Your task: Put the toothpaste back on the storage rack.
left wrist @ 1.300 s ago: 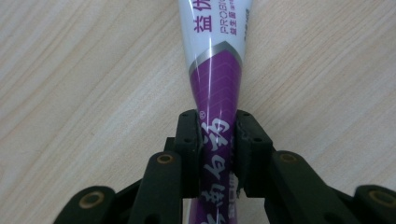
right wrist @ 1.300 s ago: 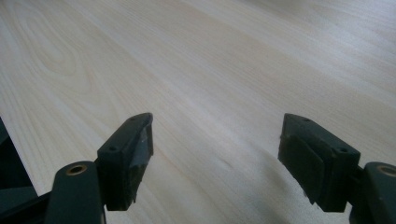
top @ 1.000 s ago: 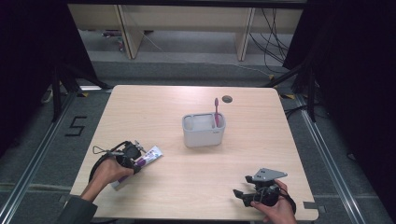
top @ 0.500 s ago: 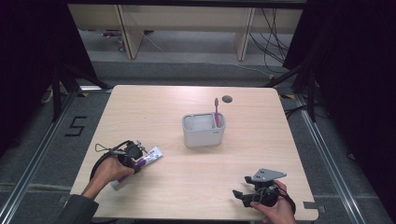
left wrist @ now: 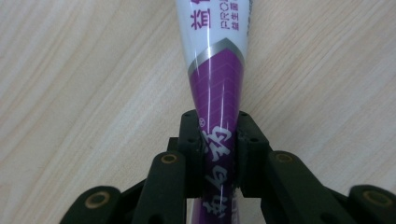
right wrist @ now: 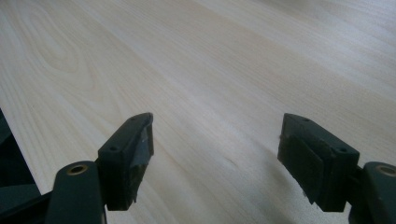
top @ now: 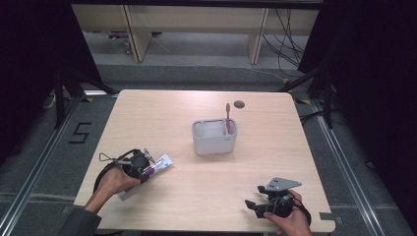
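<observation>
We've got the left gripper (left wrist: 218, 154) pinching the toothpaste tube (left wrist: 217, 84); right gripper (right wrist: 217, 154) spread, idle. Lift level, aim for the grey holder (top: 214, 137).

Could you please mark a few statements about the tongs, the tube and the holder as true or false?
1. The left tongs are shut on the toothpaste tube. True.
2. The right tongs hold a toothbrush. False: they are open, with bare table between their jaws.
3. The pink toothbrush stands in the grey holder. True.
4. The holder sits at the table's near left corner. False: it stands around the middle of the table.
5. The tube is purple and white. True.
</observation>
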A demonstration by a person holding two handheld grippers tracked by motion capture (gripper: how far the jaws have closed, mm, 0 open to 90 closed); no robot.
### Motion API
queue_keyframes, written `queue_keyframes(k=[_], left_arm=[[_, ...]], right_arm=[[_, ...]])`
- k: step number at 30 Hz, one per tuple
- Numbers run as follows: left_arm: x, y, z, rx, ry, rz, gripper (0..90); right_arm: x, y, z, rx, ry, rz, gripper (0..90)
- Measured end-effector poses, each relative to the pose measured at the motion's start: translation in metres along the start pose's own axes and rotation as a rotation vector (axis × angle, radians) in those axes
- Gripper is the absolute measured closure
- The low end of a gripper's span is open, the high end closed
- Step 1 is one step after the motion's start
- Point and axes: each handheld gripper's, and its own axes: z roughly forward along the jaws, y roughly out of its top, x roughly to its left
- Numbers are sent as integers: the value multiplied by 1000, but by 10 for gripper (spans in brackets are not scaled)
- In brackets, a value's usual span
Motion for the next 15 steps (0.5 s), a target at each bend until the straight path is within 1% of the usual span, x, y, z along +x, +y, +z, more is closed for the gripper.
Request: queue_keyframes(k=[1, 2, 3, 4, 5, 6, 7, 8, 9, 11, 12, 13, 14, 15], left_arm=[[1, 0, -2, -10, -7, 0, 753], [1, 0, -3, -38, -4, -7, 753], [1, 0, -3, -38, -4, -7, 753], [2, 1, -9, -51, -3, -10, 753], [2, 0, -12, -62, -6, -16, 753], [3, 1, -15, -86, -3, -23, 753], [3, 1, -15, -86, -3, -23, 753], [4, 1, -20, -107, 1, -32, 753], [5, 2, -25, -152, 9, -45, 753], [8, 2, -30, -230, 12, -30, 753], [8, 2, -30, -230, 12, -30, 753], [9, 3, -34, -271, -5, -59, 753], [9, 3, -34, -271, -5, -59, 753], [10, 5, -36, -293, 10, -50, 753]], right_arm=[[0, 0, 0, 1, 0, 3, 276], [-1, 0, 0, -6, 0, -5, 276], [-1, 0, 0, -2, -4, -3, 276], [0, 0, 0, 0, -2, 9, 276], [0, 0, 0, -1, -3, 4, 276], [0, 0, 0, 0, -2, 9, 276], [0, 0, 0, 0, -2, 9, 276], [0, 0, 0, -1, -2, 11, 276], [0, 0, 0, -1, -2, 11, 277], [1, 0, 0, -2, -4, 11, 277], [1, 0, 0, -2, -4, 11, 277], [-1, 0, 0, -5, -8, -6, 277], [-1, 0, 0, -5, -8, -6, 277], [0, 0, -1, 1, 0, 17, 277]])
